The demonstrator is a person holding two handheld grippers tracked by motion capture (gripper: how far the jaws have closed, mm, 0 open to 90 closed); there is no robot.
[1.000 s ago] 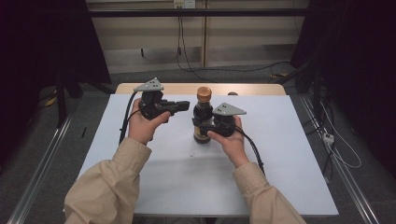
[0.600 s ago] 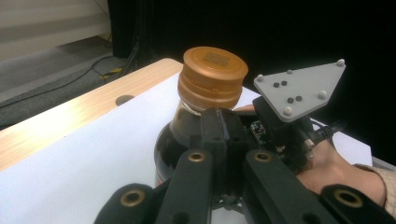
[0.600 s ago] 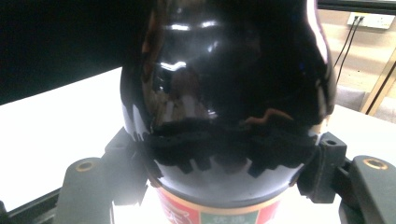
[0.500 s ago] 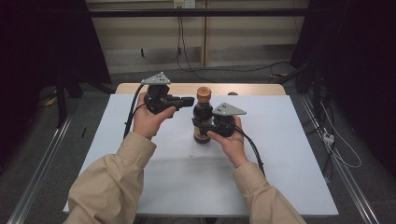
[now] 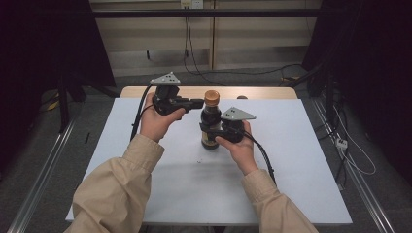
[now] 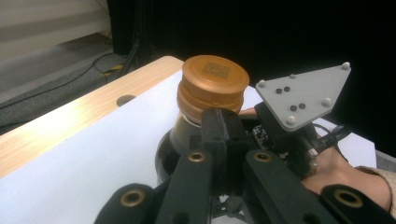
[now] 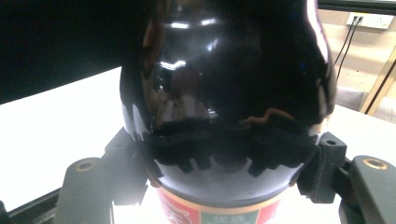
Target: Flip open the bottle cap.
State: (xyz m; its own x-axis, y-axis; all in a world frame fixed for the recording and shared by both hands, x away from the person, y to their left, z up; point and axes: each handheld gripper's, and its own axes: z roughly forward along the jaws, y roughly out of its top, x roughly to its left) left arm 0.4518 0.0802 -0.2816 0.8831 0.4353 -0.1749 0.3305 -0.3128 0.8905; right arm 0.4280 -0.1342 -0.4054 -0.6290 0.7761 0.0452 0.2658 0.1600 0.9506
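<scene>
Jaws of your right gripper (image 5: 217, 132) pinch the dark bottle (image 5: 211, 127) while your left gripper (image 5: 198, 103), jaws pressed together, nears its orange cap (image 5: 211, 97); a sideways knock could topple it on the worktop (image 5: 291, 160).

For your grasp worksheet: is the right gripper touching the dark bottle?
Touching. In the right gripper view, the right gripper has its jaws pressed against both sides of the dark bottle.

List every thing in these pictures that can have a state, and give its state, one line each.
Bottle: upright on the table, clamped at its body.
Cap: on the bottle.
Right gripper: shut on the bottle.
Left gripper: fingers together, just short of the cap.
</scene>
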